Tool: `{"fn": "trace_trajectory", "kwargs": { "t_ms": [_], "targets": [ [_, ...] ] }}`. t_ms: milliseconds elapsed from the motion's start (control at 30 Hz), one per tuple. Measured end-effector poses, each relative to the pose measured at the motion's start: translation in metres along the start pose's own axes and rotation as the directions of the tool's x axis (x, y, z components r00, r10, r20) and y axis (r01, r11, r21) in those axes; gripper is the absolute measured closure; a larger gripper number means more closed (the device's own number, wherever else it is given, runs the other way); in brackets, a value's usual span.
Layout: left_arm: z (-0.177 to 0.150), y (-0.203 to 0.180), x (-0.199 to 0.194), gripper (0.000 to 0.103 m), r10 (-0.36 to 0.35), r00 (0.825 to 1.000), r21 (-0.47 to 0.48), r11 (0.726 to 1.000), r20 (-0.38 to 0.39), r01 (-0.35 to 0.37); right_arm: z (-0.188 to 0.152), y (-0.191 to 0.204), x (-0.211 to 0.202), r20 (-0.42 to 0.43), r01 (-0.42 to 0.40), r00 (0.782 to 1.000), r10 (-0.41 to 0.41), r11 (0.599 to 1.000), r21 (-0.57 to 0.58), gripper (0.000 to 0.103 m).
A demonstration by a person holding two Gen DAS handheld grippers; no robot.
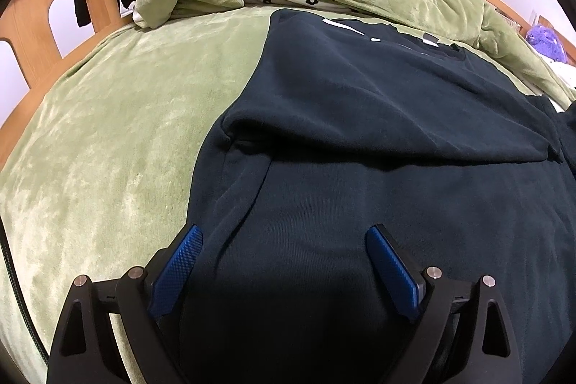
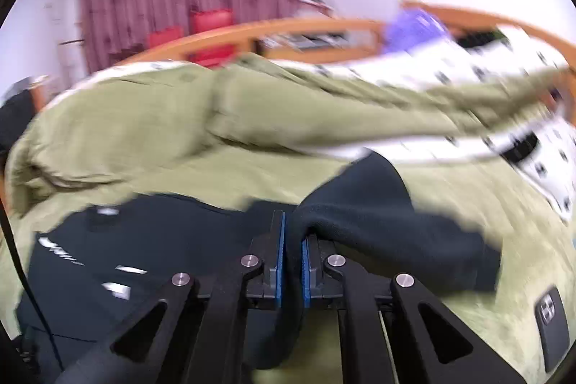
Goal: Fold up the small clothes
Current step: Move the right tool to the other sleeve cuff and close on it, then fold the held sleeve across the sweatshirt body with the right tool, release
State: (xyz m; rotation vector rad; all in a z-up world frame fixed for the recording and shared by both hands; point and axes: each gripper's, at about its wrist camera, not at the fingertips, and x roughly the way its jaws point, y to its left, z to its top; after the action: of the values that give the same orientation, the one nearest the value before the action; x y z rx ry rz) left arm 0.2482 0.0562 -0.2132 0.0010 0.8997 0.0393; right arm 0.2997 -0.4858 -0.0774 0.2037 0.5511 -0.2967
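Up close, a dark navy sweatshirt (image 1: 360, 117) lies spread on a green plush blanket (image 1: 108, 132) covering a wooden-framed bed (image 1: 43, 6). One part is already folded across its body. The left gripper (image 1: 284, 261) hovers over the near part of the garment, its blue pads spread wide apart. In the blurred right wrist view, the right gripper (image 2: 293, 240) is pinched tight on a sleeve (image 2: 378, 215) of the sweatshirt, lifted above the blanket.
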Motion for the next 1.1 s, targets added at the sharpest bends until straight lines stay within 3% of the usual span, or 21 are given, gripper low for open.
{"fn": "trace_trajectory", "kwargs": {
  "t_ms": [100,200,300,367,433,500,567,633,833,933,1100],
  "targets": [
    [0.000,0.003,0.001,0.010,-0.022,1.000,-0.015,1.000,-0.004,0.022,0.008,0.070,-0.014,0.010,-0.101,0.995,0.102,0.991,-0.084,0.096],
    [0.000,0.003,0.001,0.009,-0.029,1.000,-0.017,0.999,-0.002,0.029,-0.011,0.144,-0.020,-0.026,-0.191,0.982,0.189,0.963,-0.190,0.097],
    [-0.001,0.004,0.000,0.009,-0.030,1.000,-0.018,0.999,0.000,0.030,-0.055,0.199,-0.005,-0.134,-0.259,0.964,0.230,0.927,-0.271,0.095],
    [-0.001,0.006,-0.001,0.009,-0.040,0.999,-0.026,0.999,0.005,0.041,-0.086,0.219,0.013,-0.242,-0.299,0.942,0.233,0.909,-0.290,0.093],
    [-0.001,0.009,-0.003,0.009,-0.061,0.998,-0.040,0.997,0.012,0.062,-0.120,0.227,0.029,-0.366,-0.331,0.905,0.218,0.901,-0.281,0.093],
    [0.001,0.011,-0.006,0.010,-0.076,0.997,-0.051,0.996,0.015,0.077,-0.132,0.222,0.026,-0.383,-0.336,0.897,0.218,0.901,-0.274,0.092],
    [0.004,0.011,-0.010,0.010,-0.076,0.997,-0.051,0.996,0.024,0.077,-0.134,0.210,0.012,-0.357,-0.334,0.905,0.231,0.906,-0.259,0.071],
    [0.009,0.008,-0.015,0.010,-0.078,0.996,-0.054,0.995,0.036,0.080,-0.127,0.184,-0.008,-0.307,-0.321,0.919,0.247,0.921,-0.220,0.056],
    [0.038,-0.010,-0.031,0.010,-0.102,0.991,-0.059,0.992,0.084,0.107,-0.096,0.096,-0.041,-0.199,-0.187,0.967,0.161,0.975,-0.123,0.047],
    [0.052,-0.019,-0.042,0.009,-0.105,0.987,-0.043,0.993,0.124,0.111,-0.086,0.050,-0.036,-0.195,-0.106,0.977,0.092,0.992,-0.067,0.042],
    [0.061,-0.021,-0.046,0.009,-0.085,0.984,-0.040,0.995,0.156,0.093,-0.094,0.000,-0.018,-0.226,-0.053,0.973,0.057,0.998,0.023,0.034]
  ]
}}
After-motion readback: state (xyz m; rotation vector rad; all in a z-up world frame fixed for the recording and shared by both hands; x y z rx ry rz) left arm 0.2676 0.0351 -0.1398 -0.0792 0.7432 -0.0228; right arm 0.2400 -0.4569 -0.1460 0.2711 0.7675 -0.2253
